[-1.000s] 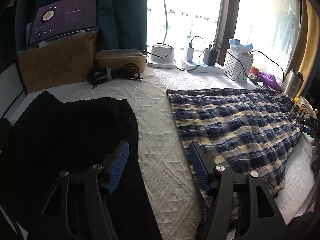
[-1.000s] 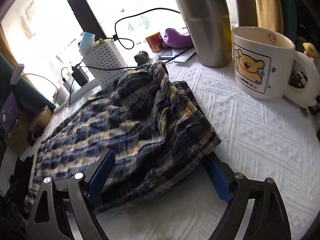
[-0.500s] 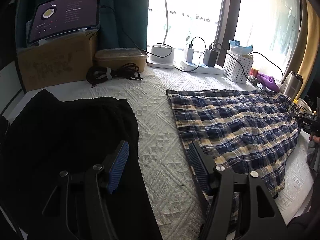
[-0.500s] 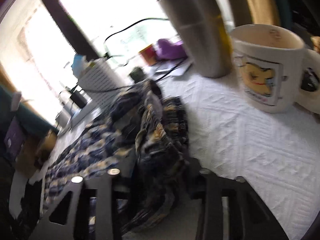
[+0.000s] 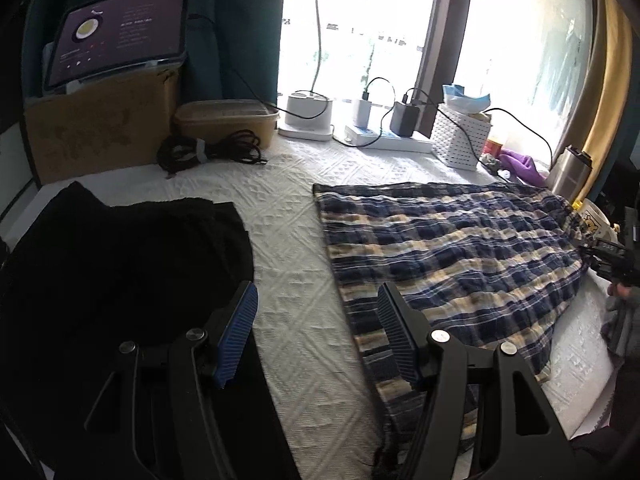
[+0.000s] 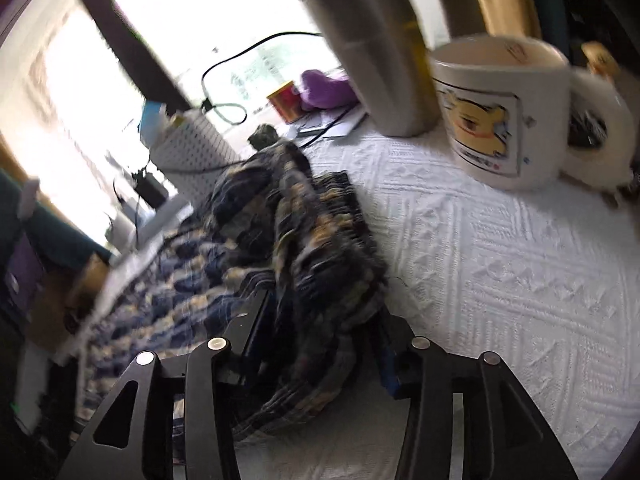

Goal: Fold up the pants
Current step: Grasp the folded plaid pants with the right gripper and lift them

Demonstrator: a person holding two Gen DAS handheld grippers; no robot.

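Observation:
Blue-and-cream plaid pants (image 5: 452,256) lie spread on the white textured cover (image 5: 288,240). My left gripper (image 5: 316,292) hangs open over the bare strip between the plaid pants and a black garment (image 5: 120,264); nothing is between its blue pads. At the pants' far right end, my right gripper (image 5: 608,256) is small in the left wrist view. In the blurred right wrist view, the right gripper (image 6: 320,312) has the gathered waistband of the pants (image 6: 312,240) bunched between its jaws. The jaws are opening slightly while the cloth still fills the gap.
A white bear mug (image 6: 500,112) and a steel tumbler (image 6: 376,60) stand close to the right of the waistband. Along the window sit a white perforated basket (image 5: 460,140), chargers on a power strip (image 5: 384,140), a coiled cable (image 5: 208,152) and a cardboard box (image 5: 100,136) bearing a tablet.
The right gripper's jaws came together around the waistband and bunched it up; its view has tilted and blurred. The left gripper has stayed put and open.

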